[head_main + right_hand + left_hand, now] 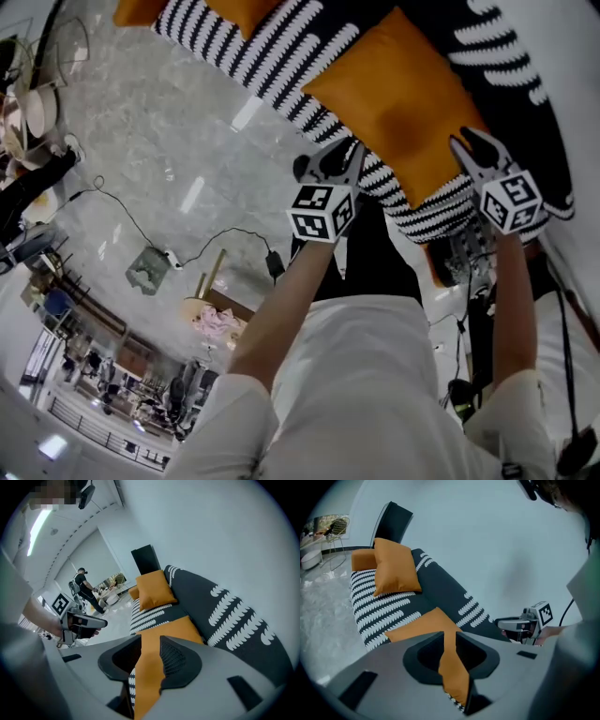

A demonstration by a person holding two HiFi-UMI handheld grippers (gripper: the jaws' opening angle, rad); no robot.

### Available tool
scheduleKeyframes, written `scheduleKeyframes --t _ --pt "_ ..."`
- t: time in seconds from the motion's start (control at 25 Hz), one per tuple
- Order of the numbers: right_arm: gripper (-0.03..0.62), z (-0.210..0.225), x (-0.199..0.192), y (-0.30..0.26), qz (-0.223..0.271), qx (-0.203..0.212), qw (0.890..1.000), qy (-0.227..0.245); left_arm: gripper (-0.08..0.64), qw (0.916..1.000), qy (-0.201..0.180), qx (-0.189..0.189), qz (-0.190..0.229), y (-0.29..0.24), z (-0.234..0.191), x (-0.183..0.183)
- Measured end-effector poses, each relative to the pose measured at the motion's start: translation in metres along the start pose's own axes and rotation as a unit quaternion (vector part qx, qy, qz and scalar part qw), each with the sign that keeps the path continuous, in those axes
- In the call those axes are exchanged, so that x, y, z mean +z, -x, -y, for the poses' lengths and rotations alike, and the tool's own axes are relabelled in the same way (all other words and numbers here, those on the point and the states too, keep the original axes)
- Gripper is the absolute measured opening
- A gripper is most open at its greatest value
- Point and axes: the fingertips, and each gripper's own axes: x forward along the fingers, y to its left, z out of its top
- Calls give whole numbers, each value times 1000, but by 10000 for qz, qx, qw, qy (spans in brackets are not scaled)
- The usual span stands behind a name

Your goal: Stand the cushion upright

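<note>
Orange cushion [394, 98] lies flat on the striped sofa [262, 52]. The left gripper [339, 167] at its 7 o'clock and the right gripper [480, 155] at 4 o'clock hover with jaws parted and empty, apparently poised to tip it upright.

The cushion [394, 103] is lying flat on the sofa [272, 56]. The left gripper [342, 159] and right gripper [472, 150] are flanking its near end.
</note>
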Motion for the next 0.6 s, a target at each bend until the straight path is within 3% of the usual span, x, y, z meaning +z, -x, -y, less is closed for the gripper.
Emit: scheduleKeyframes --t 0.16,0.36,0.6 --pt "149 21 -13 -24 -238 24 9995 189 105 9994 280 131 -126 -33 -12 -21" --pt "160 51 -33 -56 -504 16 9981 350 120 9936 990 459 -302 -69 -36 -58" --pt "173 77 -52 -99 -820 67 9953 506 154 9869 1452 588 -394 -101 -60 -69"
